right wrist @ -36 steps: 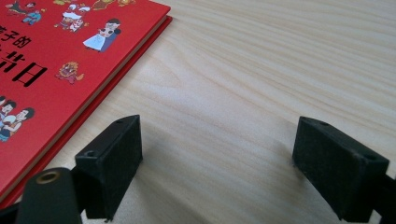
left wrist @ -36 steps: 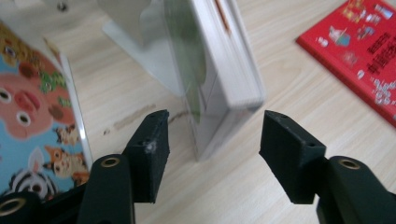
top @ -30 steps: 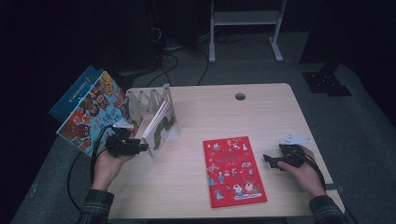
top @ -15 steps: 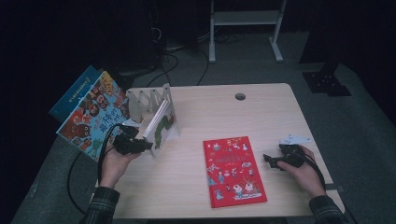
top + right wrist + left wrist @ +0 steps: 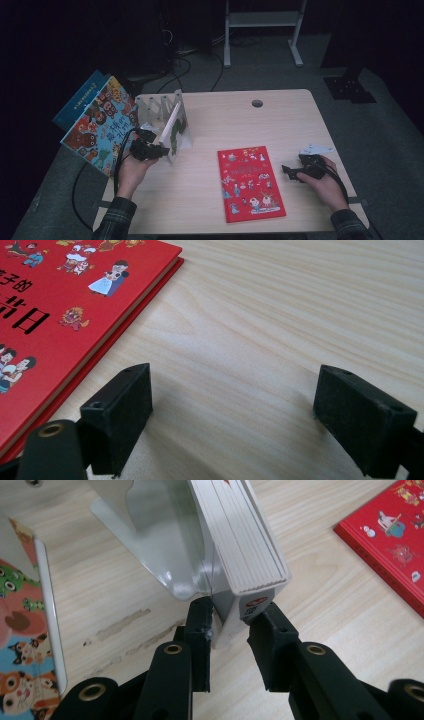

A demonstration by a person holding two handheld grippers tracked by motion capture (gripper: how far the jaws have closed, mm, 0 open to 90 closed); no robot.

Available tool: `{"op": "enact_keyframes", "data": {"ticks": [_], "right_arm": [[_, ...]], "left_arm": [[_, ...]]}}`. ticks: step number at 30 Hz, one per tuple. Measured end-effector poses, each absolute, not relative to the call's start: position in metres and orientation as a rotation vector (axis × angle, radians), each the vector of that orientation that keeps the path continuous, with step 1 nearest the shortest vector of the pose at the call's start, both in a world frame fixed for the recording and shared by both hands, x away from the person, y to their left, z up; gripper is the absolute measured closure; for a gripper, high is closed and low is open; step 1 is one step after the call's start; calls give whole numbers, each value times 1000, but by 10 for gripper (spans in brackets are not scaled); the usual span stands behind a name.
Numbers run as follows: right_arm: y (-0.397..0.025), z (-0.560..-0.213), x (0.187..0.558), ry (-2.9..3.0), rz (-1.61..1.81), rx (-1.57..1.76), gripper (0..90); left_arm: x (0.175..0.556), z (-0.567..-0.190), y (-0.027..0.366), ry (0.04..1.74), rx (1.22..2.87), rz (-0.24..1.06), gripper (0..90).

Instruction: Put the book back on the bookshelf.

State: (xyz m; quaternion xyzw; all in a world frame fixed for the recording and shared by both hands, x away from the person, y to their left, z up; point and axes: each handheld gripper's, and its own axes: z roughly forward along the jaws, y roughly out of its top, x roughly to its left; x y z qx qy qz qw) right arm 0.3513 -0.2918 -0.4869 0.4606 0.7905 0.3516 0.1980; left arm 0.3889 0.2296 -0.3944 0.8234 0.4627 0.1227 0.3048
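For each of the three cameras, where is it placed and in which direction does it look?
High view: above the person's side, looking forward and down on the table; both forearms and hands show.
Left gripper view: on the left gripper, looking along its fingers at the white book in the rack.
Right gripper view: on the right gripper, facing bare wood.
All share the red book.

Dim high view, dark surroundings, brighter gripper views, soft shadows, glare on bookstand [image 5: 165,545], slightly blurred foreground.
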Motion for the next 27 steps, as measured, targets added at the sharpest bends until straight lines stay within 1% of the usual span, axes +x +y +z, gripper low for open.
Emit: {"op": "enact_keyframes", "data": {"ticks": [8, 15, 27], "right_arm": [[-292, -487, 352, 2212, 984, 1291, 149], [-291, -487, 352, 2213, 984, 1292, 149], [-291, -487, 352, 2214, 985, 1289, 149]], "left_arm": [[397, -395, 222, 1227, 2174, 327, 695], [399, -396, 216, 1215, 2156, 300, 679], [406, -394, 196, 1177, 2184, 280, 651]]}}
